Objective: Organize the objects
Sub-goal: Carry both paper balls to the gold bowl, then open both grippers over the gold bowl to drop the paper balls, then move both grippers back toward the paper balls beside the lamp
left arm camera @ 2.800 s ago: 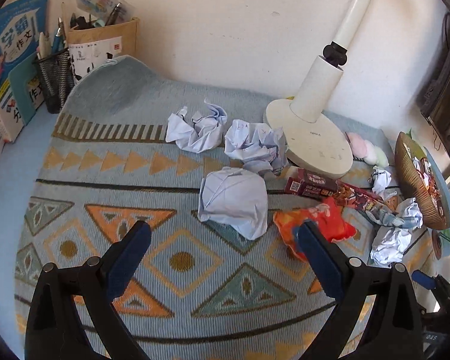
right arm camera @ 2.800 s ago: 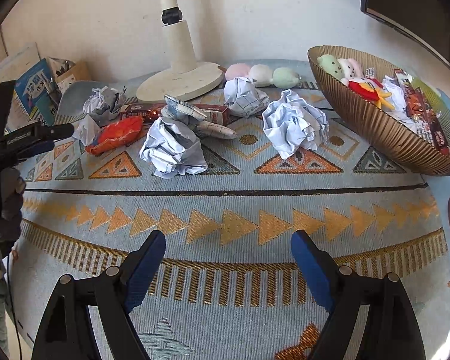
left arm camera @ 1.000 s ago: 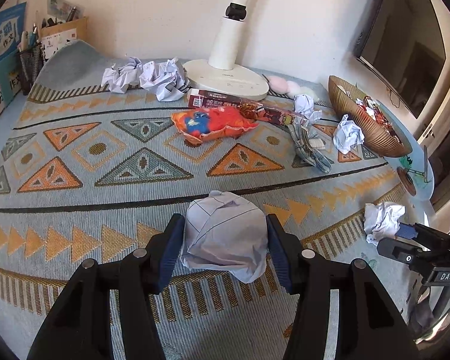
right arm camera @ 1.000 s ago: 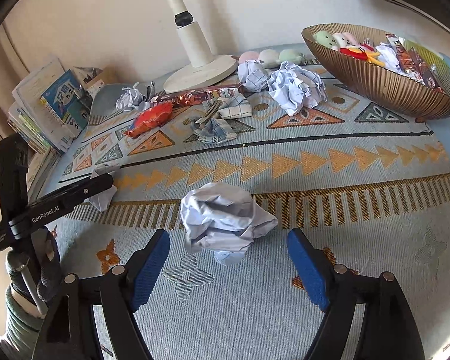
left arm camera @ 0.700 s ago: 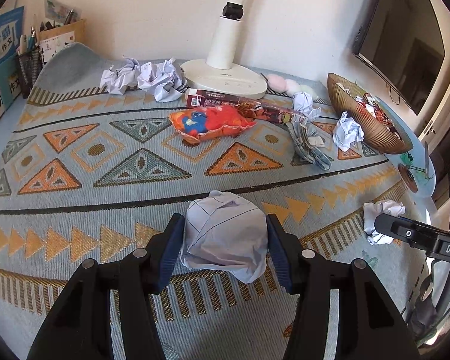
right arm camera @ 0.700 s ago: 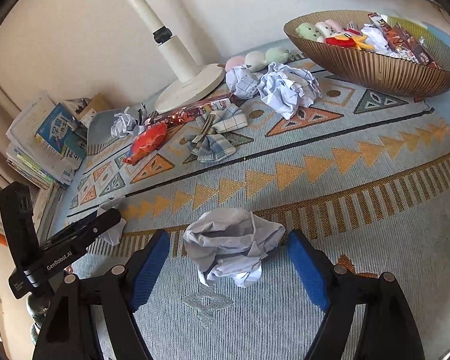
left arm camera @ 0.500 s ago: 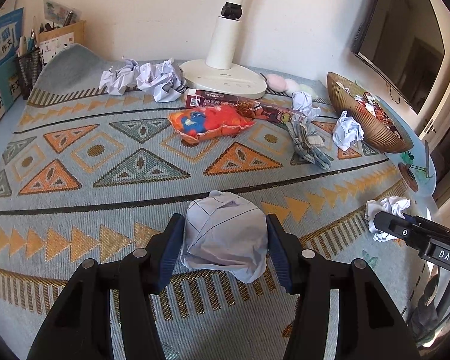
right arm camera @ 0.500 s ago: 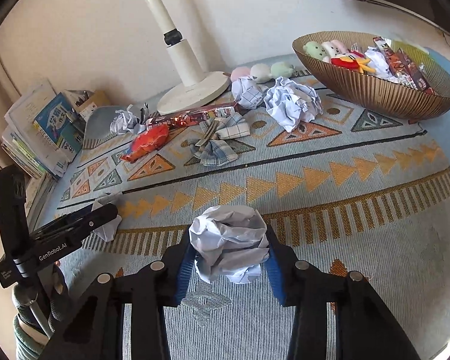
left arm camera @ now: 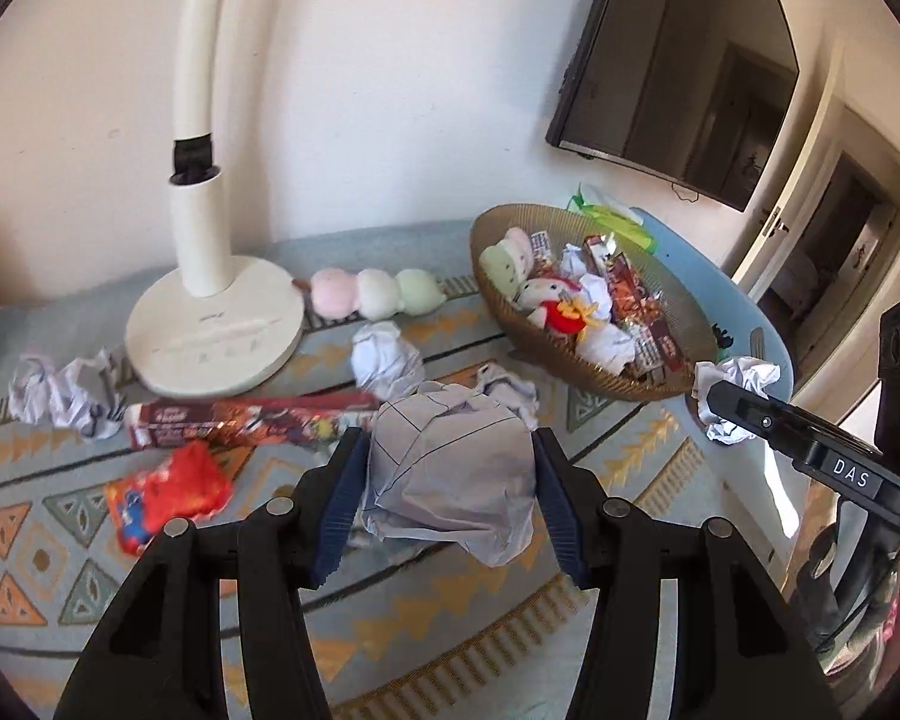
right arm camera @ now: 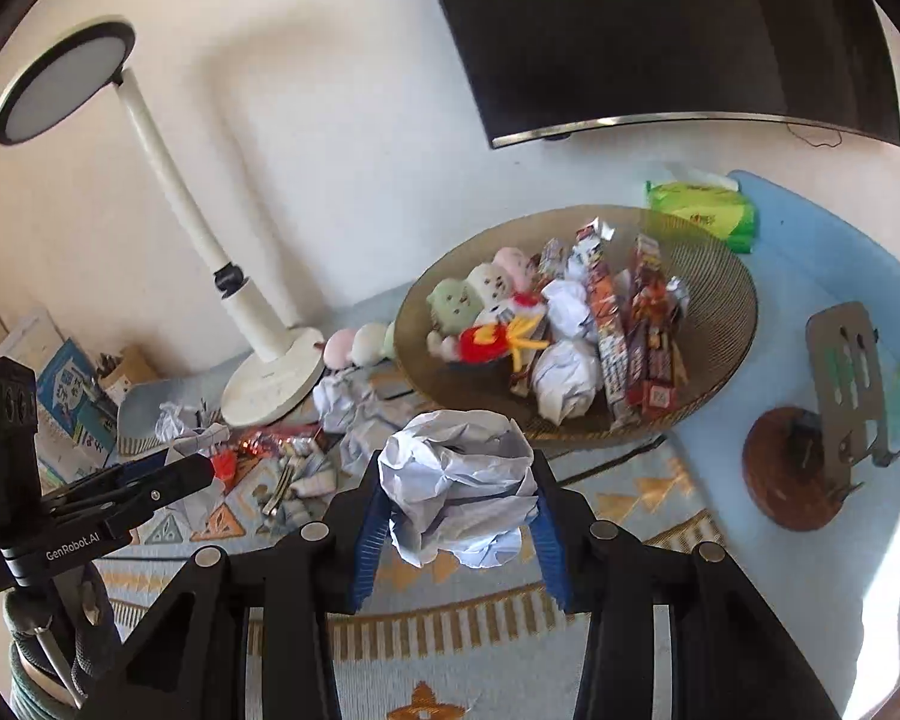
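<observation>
One crumpled paper ball (left arm camera: 450,468) is sitting squeezed between the left tongs (left arm camera: 447,501); another crumpled ball (right arm camera: 459,486) is sitting between the right tongs (right arm camera: 459,519).

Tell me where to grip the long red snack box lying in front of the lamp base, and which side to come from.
Grip the long red snack box across its narrow width near the middle, coming from above. It lies flat on the patterned mat, so its thin long sides are probably the only faces the pads can close on. Both grippers already hold crumpled paper, so one must be emptied first.
</observation>
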`<state>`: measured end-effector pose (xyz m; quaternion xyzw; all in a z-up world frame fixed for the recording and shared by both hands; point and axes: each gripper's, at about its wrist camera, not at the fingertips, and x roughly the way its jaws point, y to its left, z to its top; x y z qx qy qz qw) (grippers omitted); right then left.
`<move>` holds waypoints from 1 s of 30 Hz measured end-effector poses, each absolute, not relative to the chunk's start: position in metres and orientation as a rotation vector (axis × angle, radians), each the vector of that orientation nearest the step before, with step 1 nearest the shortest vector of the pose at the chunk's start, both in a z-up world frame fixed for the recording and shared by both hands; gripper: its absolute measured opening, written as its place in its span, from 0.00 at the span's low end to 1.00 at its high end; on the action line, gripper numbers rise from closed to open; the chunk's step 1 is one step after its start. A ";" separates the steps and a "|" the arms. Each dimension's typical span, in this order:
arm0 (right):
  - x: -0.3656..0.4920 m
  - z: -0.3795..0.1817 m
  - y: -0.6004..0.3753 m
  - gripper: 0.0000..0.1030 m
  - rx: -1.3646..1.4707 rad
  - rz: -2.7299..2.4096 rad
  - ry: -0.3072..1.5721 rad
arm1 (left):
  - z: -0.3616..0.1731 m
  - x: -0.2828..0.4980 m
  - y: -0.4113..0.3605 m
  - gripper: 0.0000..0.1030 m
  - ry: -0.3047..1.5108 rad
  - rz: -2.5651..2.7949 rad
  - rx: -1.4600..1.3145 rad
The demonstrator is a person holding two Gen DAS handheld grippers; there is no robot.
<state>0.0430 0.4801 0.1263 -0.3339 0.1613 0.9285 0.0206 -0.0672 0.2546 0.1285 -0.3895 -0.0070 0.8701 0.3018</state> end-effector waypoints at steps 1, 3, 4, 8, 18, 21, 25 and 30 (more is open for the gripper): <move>0.037 0.133 0.493 0.41 -1.010 2.859 0.526 | 0.132 -0.077 0.269 0.50 -0.026 2.298 -1.024; 0.023 0.144 0.516 0.41 -0.972 2.823 0.559 | 0.135 -0.094 0.298 0.50 -0.046 2.266 -1.029; 0.015 0.147 0.525 0.41 -0.962 2.805 0.571 | 0.136 -0.101 0.311 0.50 -0.058 2.255 -1.032; -0.011 0.155 0.548 0.41 -0.974 2.794 0.641 | 0.137 -0.127 0.354 0.50 -0.075 2.259 -1.012; -0.024 0.136 0.554 0.70 -1.053 2.802 0.704 | 0.125 -0.152 0.365 0.80 -0.208 2.258 -1.084; -0.007 0.137 0.553 0.73 -1.025 2.802 0.740 | 0.132 -0.135 0.338 0.80 -0.228 2.279 -1.062; 0.014 0.141 0.534 0.78 -1.018 2.827 0.726 | 0.147 -0.103 0.293 0.80 -0.180 2.347 -1.008; 0.041 0.137 0.488 0.89 -1.049 2.909 0.647 | 0.158 -0.051 0.213 0.84 -0.041 2.481 -0.952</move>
